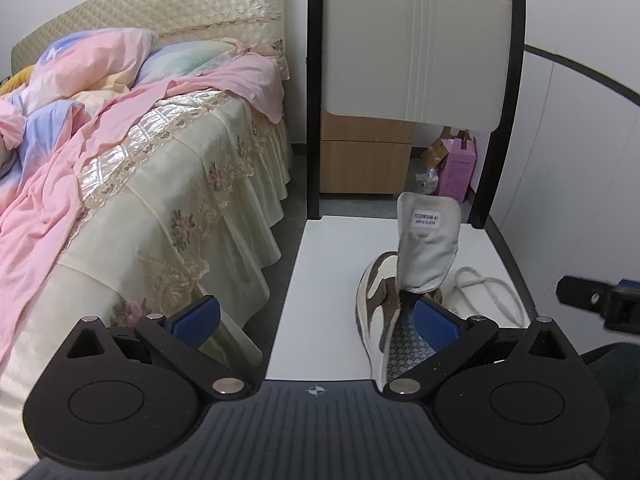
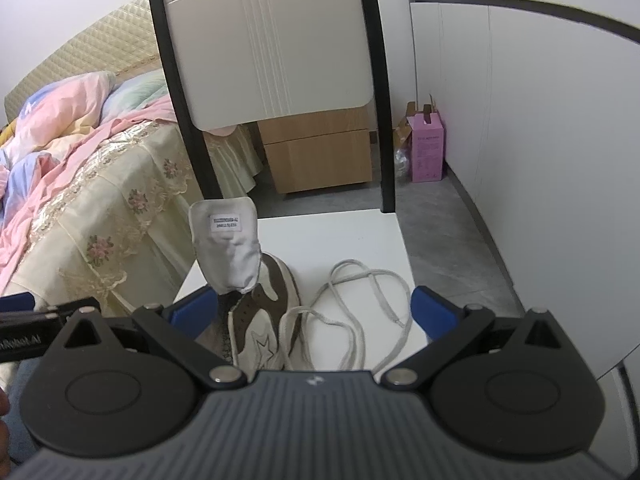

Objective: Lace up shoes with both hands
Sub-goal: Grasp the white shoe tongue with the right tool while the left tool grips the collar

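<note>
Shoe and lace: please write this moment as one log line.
shoe: on chair seat, tongue up | lace: loose beside shoe | left hand-held gripper: open | right hand-held gripper: open

Smooth white chair seat (image 2: 360, 232), woven cloth lace (image 2: 360, 280), wood cabinet (image 2: 320, 160)

the left gripper (image 1: 316, 320), black with blue ribbed pads, is spread wide above a white chair seat (image 1: 320, 280). a white-and-brown sneaker (image 1: 380, 300) lies there, grey tongue (image 1: 428, 244) upright, off-white lace (image 1: 488, 288) coiled beside it. a cream floral bed (image 1: 160, 208) stands left.
</note>
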